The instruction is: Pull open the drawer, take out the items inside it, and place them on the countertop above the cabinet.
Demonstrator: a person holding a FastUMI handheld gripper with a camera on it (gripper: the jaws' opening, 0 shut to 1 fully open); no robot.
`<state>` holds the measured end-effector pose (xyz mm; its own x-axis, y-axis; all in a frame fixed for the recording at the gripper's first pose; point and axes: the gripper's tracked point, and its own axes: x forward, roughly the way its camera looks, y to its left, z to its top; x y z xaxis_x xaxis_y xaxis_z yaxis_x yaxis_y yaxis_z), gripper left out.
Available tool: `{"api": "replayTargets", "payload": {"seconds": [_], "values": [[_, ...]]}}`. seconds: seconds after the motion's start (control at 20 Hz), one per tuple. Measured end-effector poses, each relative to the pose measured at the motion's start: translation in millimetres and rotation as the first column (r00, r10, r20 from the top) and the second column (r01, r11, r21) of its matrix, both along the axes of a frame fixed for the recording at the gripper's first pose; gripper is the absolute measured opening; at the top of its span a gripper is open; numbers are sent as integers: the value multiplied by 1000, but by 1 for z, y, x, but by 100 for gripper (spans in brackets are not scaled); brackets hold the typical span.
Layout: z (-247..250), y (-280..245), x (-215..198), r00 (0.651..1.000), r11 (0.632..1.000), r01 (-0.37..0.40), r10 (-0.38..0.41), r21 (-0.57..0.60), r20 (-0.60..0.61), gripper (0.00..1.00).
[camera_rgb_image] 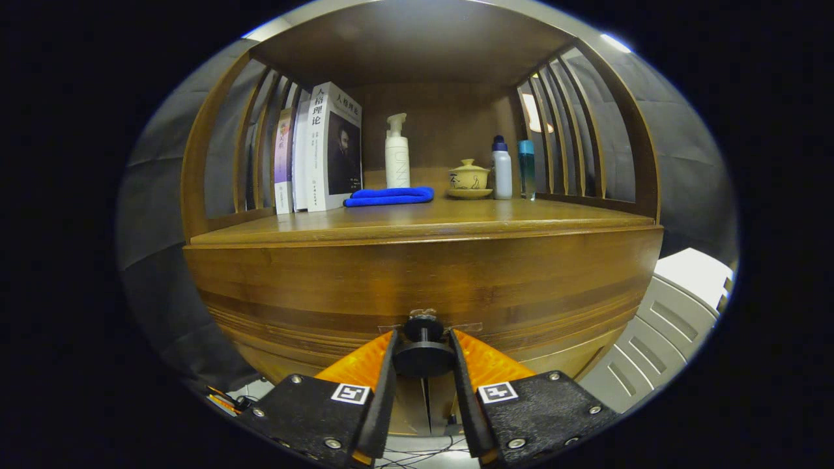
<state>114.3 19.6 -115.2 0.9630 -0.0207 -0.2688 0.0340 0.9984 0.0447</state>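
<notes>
The wooden cabinet's drawer front (423, 286) stands right ahead of me, under the countertop (423, 225). Its dark round knob (423, 357) sticks out on a short stem, low on the front. My gripper (423, 352) is at that knob, one finger on each side of the disc, and both pads touch its rim. The fingers (365, 365) are closed in on the knob. No gap shows around the drawer front, and its inside is hidden.
On the countertop, inside a slatted wooden shelf, stand several books (319, 150), a folded blue cloth (389, 196), a white pump bottle (397, 153), a lidded tea cup on a saucer (468, 178), a white bottle (501, 169) and a teal bottle (526, 166). A white slatted object (664, 326) stands right of the cabinet.
</notes>
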Motion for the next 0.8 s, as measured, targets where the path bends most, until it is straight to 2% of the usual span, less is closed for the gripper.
{"api": "replayTargets", "payload": {"seconds": [0.1,0.2,0.8], "values": [[-1,0,-1,1000,1000,-5,5,26,-8,40],[-1,0,-3,1000,999,-11,11,31,-15,37],[2,0,-67,998,998,-57,57,-1,1,37]]}}
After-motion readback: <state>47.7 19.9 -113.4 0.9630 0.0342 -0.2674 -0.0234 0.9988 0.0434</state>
